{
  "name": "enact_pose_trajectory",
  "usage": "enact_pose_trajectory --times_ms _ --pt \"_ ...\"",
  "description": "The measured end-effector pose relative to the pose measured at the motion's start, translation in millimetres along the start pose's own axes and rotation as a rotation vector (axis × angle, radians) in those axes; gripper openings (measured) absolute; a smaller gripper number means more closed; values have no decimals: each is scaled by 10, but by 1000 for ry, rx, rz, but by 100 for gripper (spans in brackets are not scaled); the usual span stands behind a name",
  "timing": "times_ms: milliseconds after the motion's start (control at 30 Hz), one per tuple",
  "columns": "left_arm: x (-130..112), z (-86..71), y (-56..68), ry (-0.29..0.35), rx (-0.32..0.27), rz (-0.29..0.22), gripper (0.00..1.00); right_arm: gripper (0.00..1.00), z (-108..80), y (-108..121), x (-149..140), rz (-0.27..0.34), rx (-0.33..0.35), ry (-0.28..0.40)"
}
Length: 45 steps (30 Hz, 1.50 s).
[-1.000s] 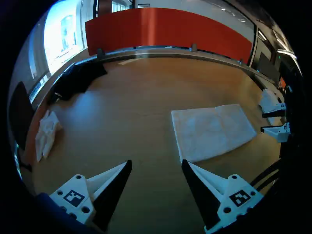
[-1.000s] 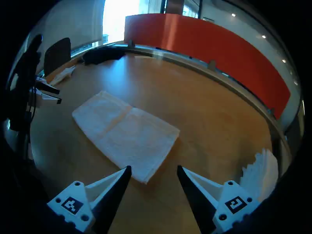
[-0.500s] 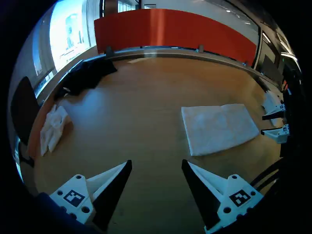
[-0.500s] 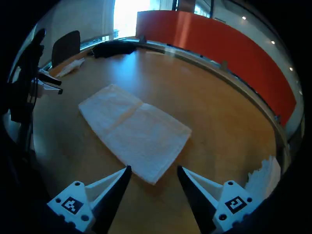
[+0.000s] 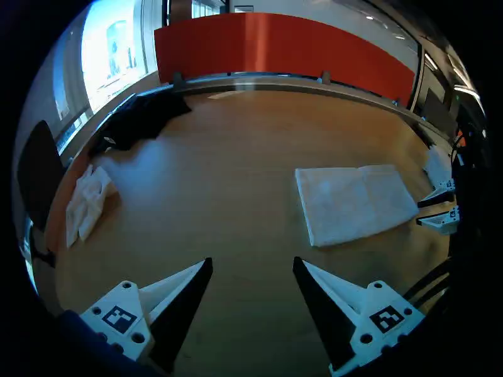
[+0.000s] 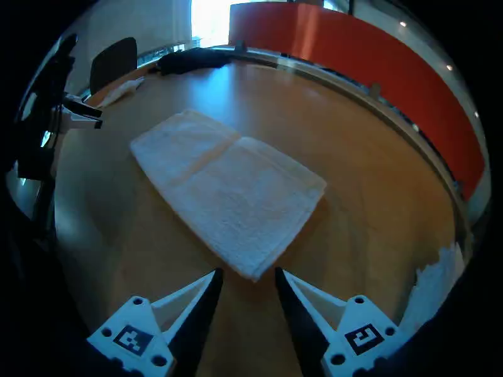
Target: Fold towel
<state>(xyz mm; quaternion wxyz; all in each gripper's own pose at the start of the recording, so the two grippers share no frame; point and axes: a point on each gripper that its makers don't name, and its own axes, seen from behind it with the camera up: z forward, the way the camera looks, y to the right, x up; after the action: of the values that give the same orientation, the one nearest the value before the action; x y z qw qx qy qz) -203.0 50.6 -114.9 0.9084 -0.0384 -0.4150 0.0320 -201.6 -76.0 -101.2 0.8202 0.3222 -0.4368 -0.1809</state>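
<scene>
A white towel point(image 5: 355, 201), folded flat into a rectangle with a crease across it, lies on the wooden table point(image 5: 226, 169). In the right gripper view the towel point(image 6: 226, 188) spreads just ahead of my right gripper point(image 6: 247, 276), and its near corner sits at the gap between the fingertips. The jaws there are narrowed but apart, not pressing on the cloth. My left gripper point(image 5: 251, 264) stands wide open over bare wood, well to the left of the towel. The right gripper point(image 5: 440, 210) also appears at the towel's far right end, and the left gripper point(image 6: 82, 113) at the far left.
A crumpled white cloth point(image 5: 85, 201) point(image 6: 122, 91) lies near the table's edge by a dark chair point(image 5: 34, 169). A black garment point(image 5: 141, 116) point(image 6: 192, 60) lies at the back. Another white cloth point(image 6: 434, 283) lies at the right. A red partition point(image 5: 283, 44) runs behind the table.
My right gripper has moved forward and down to the towel's near corner, and its fingers have drawn closer together. The left gripper has barely shifted and stays wide open.
</scene>
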Motion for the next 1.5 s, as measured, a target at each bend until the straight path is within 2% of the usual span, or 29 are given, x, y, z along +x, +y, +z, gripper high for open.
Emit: enact_pose_trajectory --times_ms 167,300,400,567,933,1200,1500 --pt "1 1 20 0 -5 -2 95 46 4 1 -33 -3 22 -10" --pt "5 3 38 0 -7 0 95 45 10 22 -51 -10 29 -15" --pt "11 7 45 1 -8 0 95 35 3 20 -68 -13 39 -21" --pt "11 12 46 -1 -8 -1 95 12 33 45 -71 -1 32 -22" --pt "6 18 16 -5 -4 -7 95 11 -86 57 60 7 5 17" --pt "33 16 -1 -1 0 -5 95 11 -359 164 327 6 -39 69" --pt "75 10 11 7 -2 -7 95 11 -693 221 671 -38 -76 117"
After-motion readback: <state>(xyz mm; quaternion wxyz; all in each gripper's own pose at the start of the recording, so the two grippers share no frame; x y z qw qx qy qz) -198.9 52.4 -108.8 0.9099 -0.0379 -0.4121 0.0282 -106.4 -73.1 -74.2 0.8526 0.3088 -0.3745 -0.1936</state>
